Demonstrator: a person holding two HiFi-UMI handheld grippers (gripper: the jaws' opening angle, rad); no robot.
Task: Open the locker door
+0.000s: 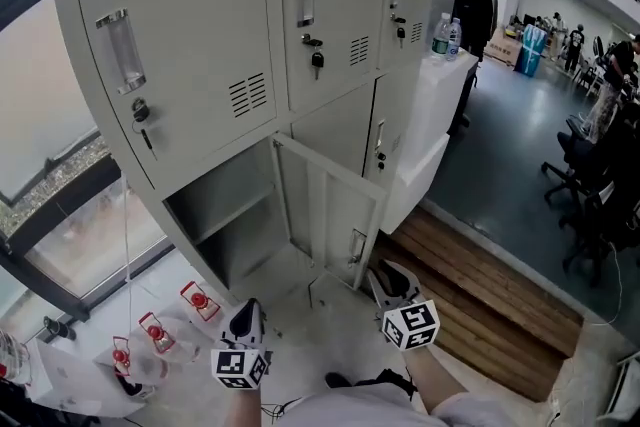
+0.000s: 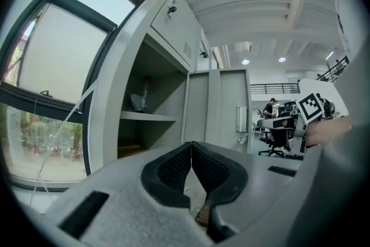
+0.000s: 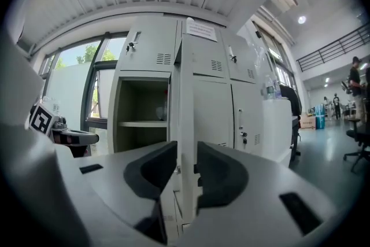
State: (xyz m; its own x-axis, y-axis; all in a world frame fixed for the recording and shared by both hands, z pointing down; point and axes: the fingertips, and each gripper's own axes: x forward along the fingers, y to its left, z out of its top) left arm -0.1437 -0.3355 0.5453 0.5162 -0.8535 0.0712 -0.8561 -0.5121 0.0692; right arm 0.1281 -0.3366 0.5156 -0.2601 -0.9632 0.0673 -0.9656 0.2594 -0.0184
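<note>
The grey locker bank (image 1: pixel 190 35) has its lower left door (image 1: pixel 320 205) swung open, showing a compartment with a shelf (image 1: pixel 235 220). My right gripper (image 1: pixel 385 275) sits at the door's free edge, just below its handle (image 1: pixel 357 245). In the right gripper view the door edge (image 3: pixel 185 101) runs up between the jaws of the right gripper (image 3: pixel 186 150), and the pads close on it from both sides. My left gripper (image 1: pixel 246 310) hangs lower left, apart from the locker. Its jaws (image 2: pixel 191 144) meet with nothing between them, facing the open compartment (image 2: pixel 150 118).
Bottles with red caps (image 1: pixel 150 330) stand on the floor at the left by the window. A wooden platform (image 1: pixel 480 295) lies to the right of the door. A white cabinet (image 1: pixel 440 115) with water bottles (image 1: pixel 445 35) adjoins the lockers. Office chairs (image 1: pixel 590 205) stand at the far right.
</note>
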